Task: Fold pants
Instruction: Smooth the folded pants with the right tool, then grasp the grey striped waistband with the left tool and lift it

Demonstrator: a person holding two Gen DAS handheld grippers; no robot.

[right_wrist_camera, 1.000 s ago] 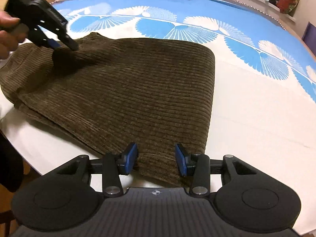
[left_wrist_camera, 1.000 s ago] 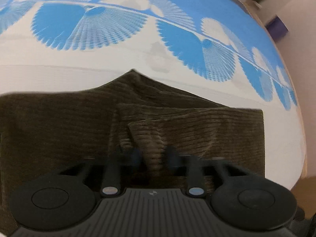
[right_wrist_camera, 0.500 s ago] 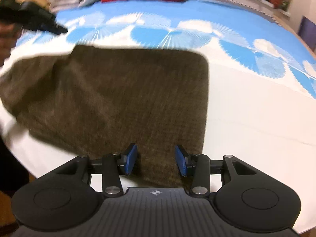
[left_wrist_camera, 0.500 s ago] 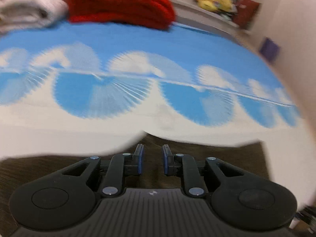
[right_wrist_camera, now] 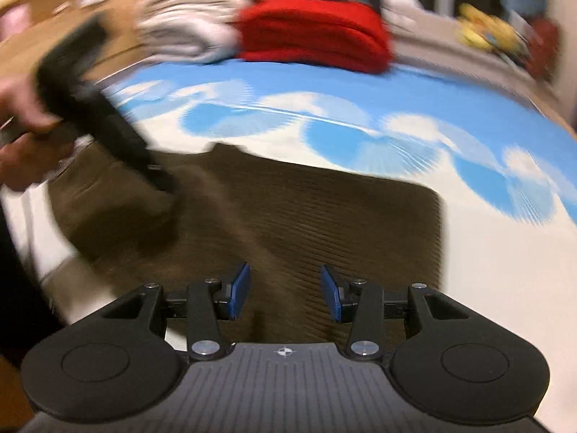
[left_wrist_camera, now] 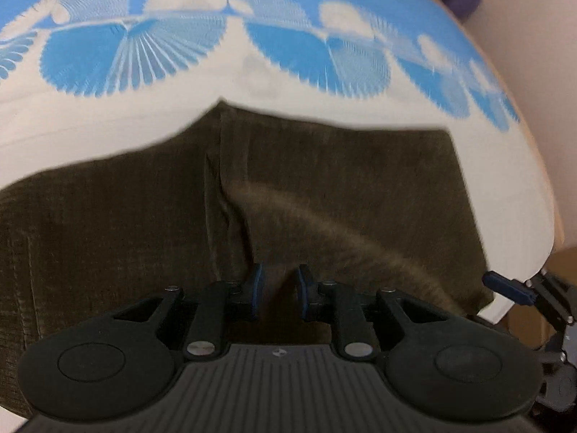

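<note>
as the pants [left_wrist_camera: 360,180] are seen lying folded on the blue-and-white patterned cloth [left_wrist_camera: 144,115], a soft, thick corduroy is judged: limp rather than stiff, with some weight in the stacked layers, unlikely to slip between rubber pads and not fragile. a hold is best taken at an edge or corner where all layers can be pinched together, since a hold on the top layer alone would likely pull the fold apart

nearest in the left wrist view, the left gripper [left_wrist_camera: 277,290] is seen with its jaws narrowly apart and opening; a raised ridge of the fabric stands between the blue pads [left_wrist_camera: 255,288], and whether it is still touched cannot be told. the right gripper [right_wrist_camera: 285,296] is held with jaws well apart over the near edge of the pants, nothing clamped. farther off, a red folded item [right_wrist_camera: 313,36] and pale folded laundry [right_wrist_camera: 187,29] are seen past the cloth's far side
</note>
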